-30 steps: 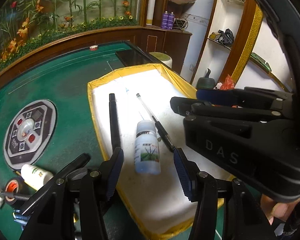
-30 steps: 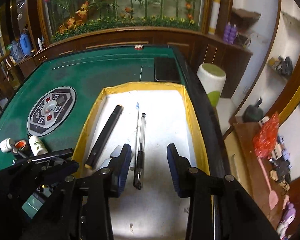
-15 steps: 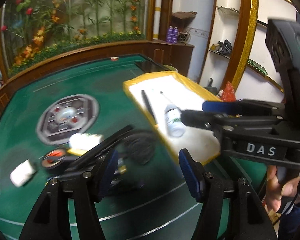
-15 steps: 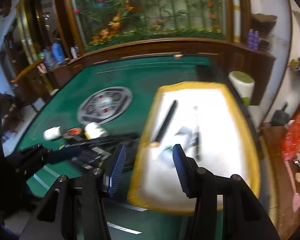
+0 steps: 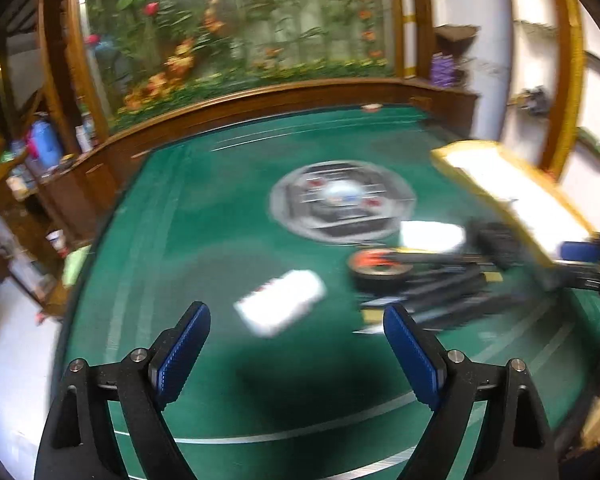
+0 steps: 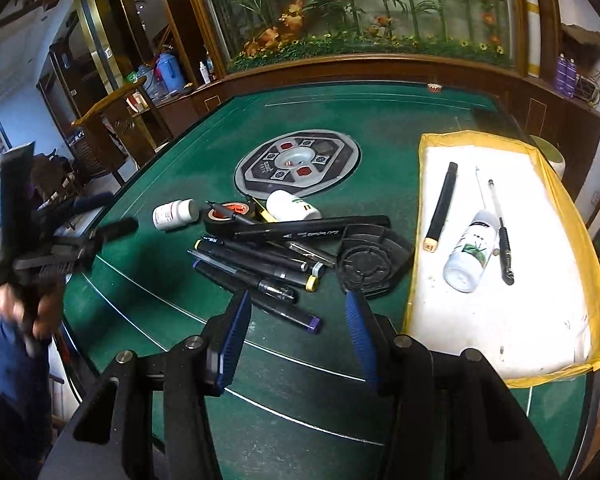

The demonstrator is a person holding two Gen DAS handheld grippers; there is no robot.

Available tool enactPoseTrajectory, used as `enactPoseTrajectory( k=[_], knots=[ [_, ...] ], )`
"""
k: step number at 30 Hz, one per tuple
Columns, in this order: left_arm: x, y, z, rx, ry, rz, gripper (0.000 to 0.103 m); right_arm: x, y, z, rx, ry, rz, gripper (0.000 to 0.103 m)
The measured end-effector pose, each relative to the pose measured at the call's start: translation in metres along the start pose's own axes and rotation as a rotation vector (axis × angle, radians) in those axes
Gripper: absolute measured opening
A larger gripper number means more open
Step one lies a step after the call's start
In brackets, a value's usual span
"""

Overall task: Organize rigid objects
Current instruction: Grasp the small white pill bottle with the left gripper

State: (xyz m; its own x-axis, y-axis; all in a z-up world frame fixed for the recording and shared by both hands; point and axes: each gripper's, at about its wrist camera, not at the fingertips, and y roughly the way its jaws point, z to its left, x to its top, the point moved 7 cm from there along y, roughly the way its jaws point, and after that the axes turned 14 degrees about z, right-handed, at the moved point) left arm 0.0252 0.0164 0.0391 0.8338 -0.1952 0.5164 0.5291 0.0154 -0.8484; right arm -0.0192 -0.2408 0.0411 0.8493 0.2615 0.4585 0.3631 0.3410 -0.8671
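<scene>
My left gripper (image 5: 296, 320) hovers over the green felt with its jaws opening wide and nothing pressed between them; a blurred white bottle (image 5: 280, 308) lies just ahead. In the right wrist view the left gripper (image 6: 108, 214) shows at the far left. My right gripper (image 6: 296, 304) stands open above the near end of a pile of dark pens (image 6: 260, 256). The yellow-rimmed tray (image 6: 420, 200) holds a black stick (image 6: 442, 208), a green-labelled bottle (image 6: 470, 252) and a black pen (image 6: 502, 232).
Beside the pens lie a black tape roll (image 6: 228, 216), two white bottles (image 6: 176, 214) (image 6: 292, 206) and a black fan-shaped part (image 6: 372, 260). A round control panel (image 6: 296, 164) sits mid-table. A wooden rail borders the felt. A hand (image 6: 32, 312) grips the left tool.
Both grippers have swung left off the tray and over the felt. The left jaws have spread much wider, the right ones a little. The green-labelled bottle stays lying in the tray.
</scene>
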Motion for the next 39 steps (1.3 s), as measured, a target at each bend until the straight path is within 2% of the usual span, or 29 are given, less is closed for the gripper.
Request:
enactPoseTrajectory(
  k=[2,4,7,8,12,13,14,15,19,25,31,37,39],
  knots=[
    [0.006,0.015,0.011,0.001,0.022,0.022,0.091,-0.001,0.003,-0.001,0.005,0.003,0.005,0.048],
    [0.012,0.032,0.018,0.037,0.03,0.051,0.091,-0.002,0.006,-0.001,0.008,0.005,0.013,0.048],
    [0.018,0.054,0.007,0.023,0.128,0.084,0.091,-0.004,0.008,-0.004,0.008,0.01,0.021,0.048],
    [0.02,0.063,0.005,0.04,0.136,0.099,0.091,-0.004,0.009,-0.005,0.007,0.011,0.024,0.048],
    [0.022,0.088,0.005,0.033,0.136,0.145,0.089,-0.003,0.009,-0.008,0.008,0.012,0.03,0.048],
    [0.021,0.094,0.005,0.025,0.127,0.163,0.073,-0.003,0.01,-0.008,0.006,0.009,0.032,0.048],
    [0.021,0.096,0.004,0.023,0.122,0.179,0.046,-0.002,0.011,-0.008,0.01,0.006,0.034,0.048],
    [0.019,0.099,0.004,0.025,0.109,0.204,0.038,-0.001,0.012,-0.007,0.016,-0.001,0.037,0.048],
    [0.005,0.09,0.004,0.021,0.044,0.209,0.038,0.005,0.027,0.001,0.059,-0.04,0.088,0.048],
    [-0.029,0.069,-0.001,-0.036,-0.06,0.2,0.038,0.014,0.057,0.009,0.098,-0.06,0.165,0.048],
    [-0.03,0.071,0.001,-0.074,-0.107,0.2,0.038,0.013,0.082,0.014,0.129,-0.049,0.225,0.048],
    [-0.031,0.071,0.002,-0.08,-0.11,0.196,0.038,-0.006,0.086,0.051,0.109,-0.18,0.273,0.048],
    [-0.031,0.071,0.002,-0.077,-0.112,0.196,0.038,-0.007,0.088,0.066,0.077,-0.24,0.269,0.048]
  ],
)
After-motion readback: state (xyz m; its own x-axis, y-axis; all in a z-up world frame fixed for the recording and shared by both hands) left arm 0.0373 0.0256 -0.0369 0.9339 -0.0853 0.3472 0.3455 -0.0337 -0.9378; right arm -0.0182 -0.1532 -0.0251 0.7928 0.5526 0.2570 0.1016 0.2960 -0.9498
